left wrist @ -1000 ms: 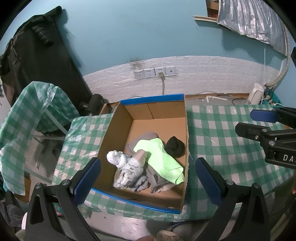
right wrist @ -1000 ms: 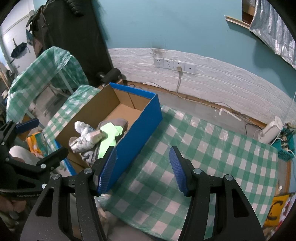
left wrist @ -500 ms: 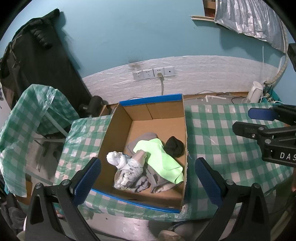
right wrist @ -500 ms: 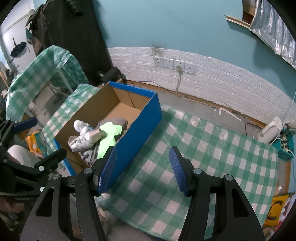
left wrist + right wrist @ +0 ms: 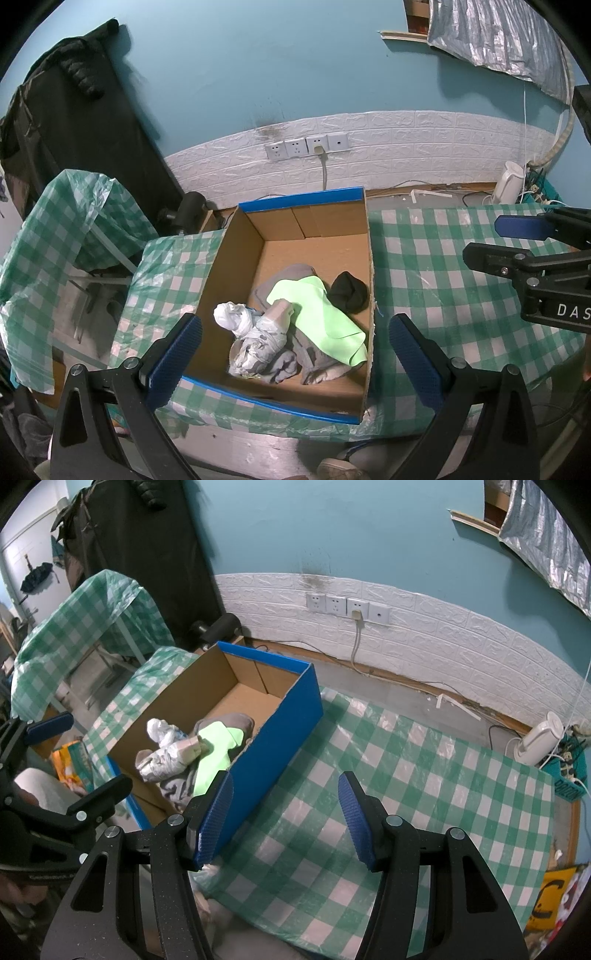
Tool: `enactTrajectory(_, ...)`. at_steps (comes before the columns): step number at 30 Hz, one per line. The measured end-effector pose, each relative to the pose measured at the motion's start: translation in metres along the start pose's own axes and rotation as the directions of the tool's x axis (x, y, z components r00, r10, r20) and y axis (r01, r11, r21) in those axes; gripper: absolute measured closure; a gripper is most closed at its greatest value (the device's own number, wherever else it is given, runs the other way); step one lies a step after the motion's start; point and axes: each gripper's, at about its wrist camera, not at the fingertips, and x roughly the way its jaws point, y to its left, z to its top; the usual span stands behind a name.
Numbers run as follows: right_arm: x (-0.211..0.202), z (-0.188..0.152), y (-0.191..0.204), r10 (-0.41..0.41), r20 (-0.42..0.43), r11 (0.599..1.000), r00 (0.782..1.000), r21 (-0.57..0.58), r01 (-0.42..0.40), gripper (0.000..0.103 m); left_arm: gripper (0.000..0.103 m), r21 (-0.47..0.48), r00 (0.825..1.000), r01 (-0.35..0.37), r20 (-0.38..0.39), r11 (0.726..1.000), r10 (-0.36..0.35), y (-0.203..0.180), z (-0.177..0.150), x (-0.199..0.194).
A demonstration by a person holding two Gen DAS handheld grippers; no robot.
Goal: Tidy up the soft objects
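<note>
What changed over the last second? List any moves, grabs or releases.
Nothing visibly changed. The blue-sided cardboard box holds the same pile: neon-green cloth, white crumpled bundle, black knit item. The left tongs and right tongs are open and empty, above the green-checked tablecloth.

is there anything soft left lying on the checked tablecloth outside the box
No, the soft items, like the neon green cloth, all lie inside the cardboard box, and the tablecloth right of it is bare.
</note>
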Motion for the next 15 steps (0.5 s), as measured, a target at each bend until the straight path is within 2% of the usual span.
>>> enactTrajectory(15,0.0004,0.0006,0.0003,0.0,-0.001,1.0,1.0,0.0,0.0,0.044,0.001,0.003,1.0,-0.001,0.002,1.0,0.001,-0.0027,-0.0008,0.0)
